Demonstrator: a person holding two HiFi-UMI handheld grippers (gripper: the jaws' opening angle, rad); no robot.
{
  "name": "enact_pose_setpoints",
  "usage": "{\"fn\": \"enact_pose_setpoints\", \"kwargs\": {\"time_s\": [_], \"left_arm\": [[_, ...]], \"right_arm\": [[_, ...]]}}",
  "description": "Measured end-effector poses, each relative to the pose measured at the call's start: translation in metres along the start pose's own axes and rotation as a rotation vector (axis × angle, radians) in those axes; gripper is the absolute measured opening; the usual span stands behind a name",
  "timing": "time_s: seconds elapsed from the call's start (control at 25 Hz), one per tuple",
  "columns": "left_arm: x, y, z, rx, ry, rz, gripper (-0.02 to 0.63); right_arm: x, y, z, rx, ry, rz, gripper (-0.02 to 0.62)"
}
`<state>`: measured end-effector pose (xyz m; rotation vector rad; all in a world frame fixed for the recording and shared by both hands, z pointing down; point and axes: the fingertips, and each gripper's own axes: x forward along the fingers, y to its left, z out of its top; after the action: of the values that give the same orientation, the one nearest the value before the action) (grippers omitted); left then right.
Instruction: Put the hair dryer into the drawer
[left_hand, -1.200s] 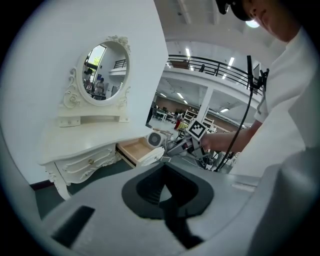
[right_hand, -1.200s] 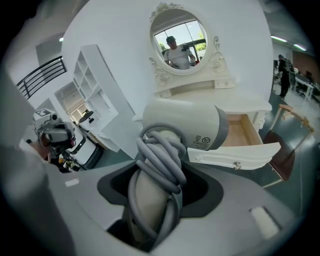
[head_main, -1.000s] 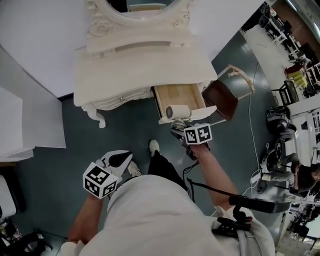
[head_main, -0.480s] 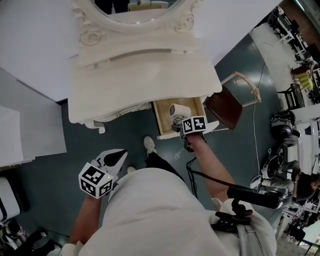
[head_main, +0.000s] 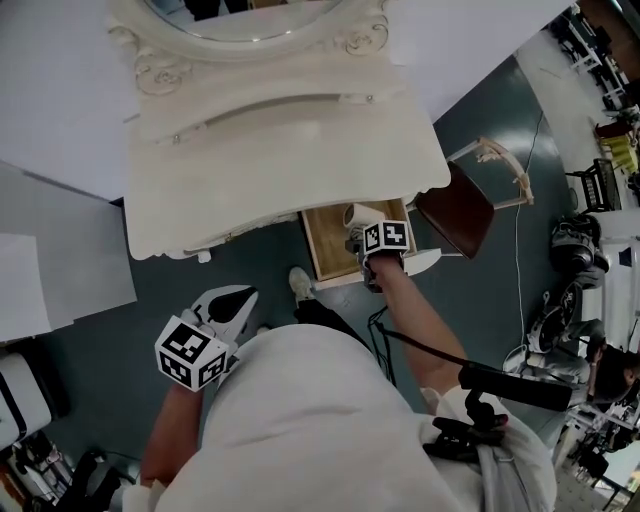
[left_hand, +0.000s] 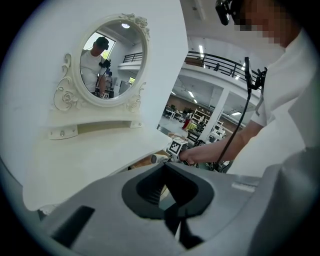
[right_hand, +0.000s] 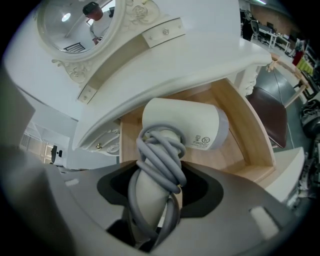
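Right gripper view: our right gripper (right_hand: 150, 212) clamps the hair dryer (right_hand: 182, 125) by its handle, over the open drawer (right_hand: 255, 145). Next, we judge, lower and release. The left gripper (left_hand: 172, 220) hangs idle, its 2 jaws together, empty.

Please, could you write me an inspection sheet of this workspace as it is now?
Surface: white dressing table, top bare; oval mirror behind it.
Job's things: hair dryer held over the open wooden drawer; contact with its bottom unclear.
Clutter: nothing seen.
Grippers: right hand-held gripper shut on the dryer's handle; left hand-held gripper shut, empty, away from the table.
Cables: grey cord wound round the handle; black cable along the right arm.
Surroundings: brown-seated chair right of the drawer; dark floor.
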<state>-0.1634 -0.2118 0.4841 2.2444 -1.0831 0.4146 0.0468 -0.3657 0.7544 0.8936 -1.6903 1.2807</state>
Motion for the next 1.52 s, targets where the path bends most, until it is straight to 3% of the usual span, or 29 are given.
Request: {"fn": "enact_pose_setpoints", "kwargs": {"time_s": [0.36,0.56,0.96,1.52], "left_arm": [[0.019,0.020,0.011,-0.030,0.036,0.026,0.000],[0.025,0.026,0.015,-0.036,0.049,0.039,0.000],[0.027,0.036,0.010,-0.067,0.090,0.083,0.000],[0.022,0.036,0.002,-0.096,0.123,0.135,0.000]], "right_arm": [[0.018,-0.030,0.027,0.100,-0.003,-0.064,0.239],[0.024,-0.045,0.046,0.143,-0.058,-0.129,0.239],[0.046,-0.052,0.072,0.135,-0.179,-0.224,0.241],[0.065,-0.057,0.074,0.153,-0.253,-0.244,0.244]]}}
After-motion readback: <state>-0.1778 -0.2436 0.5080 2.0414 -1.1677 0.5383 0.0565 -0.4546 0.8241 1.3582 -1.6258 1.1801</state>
